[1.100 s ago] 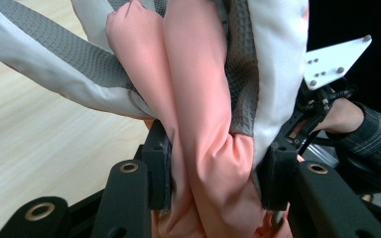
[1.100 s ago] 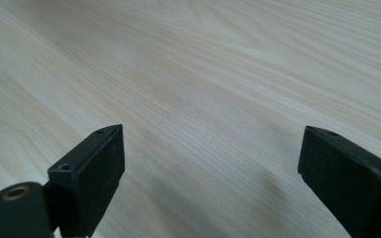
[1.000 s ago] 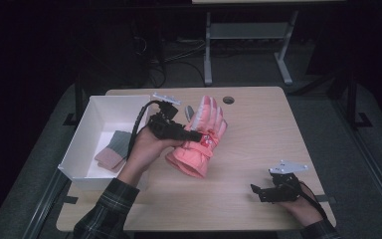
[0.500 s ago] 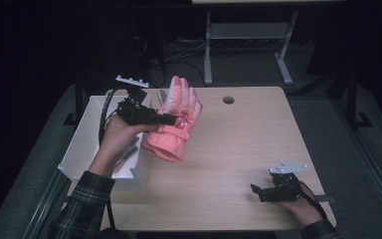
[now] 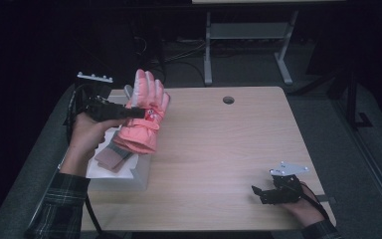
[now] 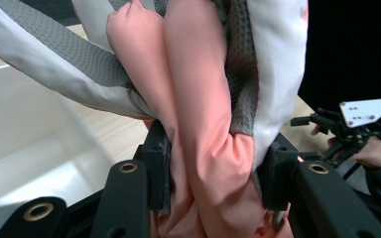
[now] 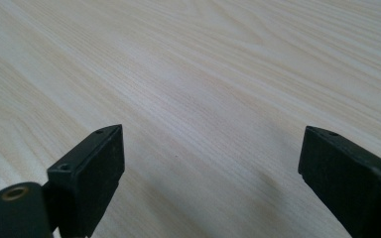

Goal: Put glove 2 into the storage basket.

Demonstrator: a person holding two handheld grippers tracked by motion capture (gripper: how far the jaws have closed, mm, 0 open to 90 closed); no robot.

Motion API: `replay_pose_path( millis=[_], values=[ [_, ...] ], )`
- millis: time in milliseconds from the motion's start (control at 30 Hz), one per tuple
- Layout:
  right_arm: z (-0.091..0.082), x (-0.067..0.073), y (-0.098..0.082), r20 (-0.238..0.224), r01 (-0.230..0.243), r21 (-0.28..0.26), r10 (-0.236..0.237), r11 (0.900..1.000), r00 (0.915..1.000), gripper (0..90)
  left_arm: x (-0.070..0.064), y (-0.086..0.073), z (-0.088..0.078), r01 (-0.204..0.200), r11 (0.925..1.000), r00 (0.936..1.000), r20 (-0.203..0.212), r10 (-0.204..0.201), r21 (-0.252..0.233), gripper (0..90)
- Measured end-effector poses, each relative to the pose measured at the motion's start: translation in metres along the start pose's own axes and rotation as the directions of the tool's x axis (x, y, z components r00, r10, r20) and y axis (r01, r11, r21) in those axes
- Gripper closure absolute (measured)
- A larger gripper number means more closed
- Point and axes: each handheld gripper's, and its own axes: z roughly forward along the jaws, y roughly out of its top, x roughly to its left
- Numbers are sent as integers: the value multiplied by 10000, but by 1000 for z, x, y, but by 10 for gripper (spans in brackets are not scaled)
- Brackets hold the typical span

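A padded pink and white glove hangs in the air over the right wall of a white bin, fingers pointing up. My left gripper is shut on its middle, coming in from the left. In the left gripper view the pink fabric is bunched tight between the two pads of that gripper. My right gripper rests low at the table's front right. Its jaws stand wide open over bare wood with nothing between them.
The bin stands at the left edge of the wooden table and holds a folded brownish cloth. A small round hole lies near the table's far edge. The white bin floor lies below the glove.
My left gripper has carried the glove to the left and upward, from above the table's middle-left to over the bin's right wall. The right gripper has stayed where it was.
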Motion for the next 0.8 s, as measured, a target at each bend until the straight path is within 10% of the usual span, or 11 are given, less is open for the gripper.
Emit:
replay_pose_path(
  millis=[400,800],
  values=[
    [2,2,2,-85,133,-36,-134,9999,9999,105,41,-18,-25,689,9975,9943,-806,-699,-143,568],
    [3,3,2,-73,222,-50,-223,9997,9997,106,65,-42,-8,1091,9938,9866,-1240,-1057,203,566]
  ],
)
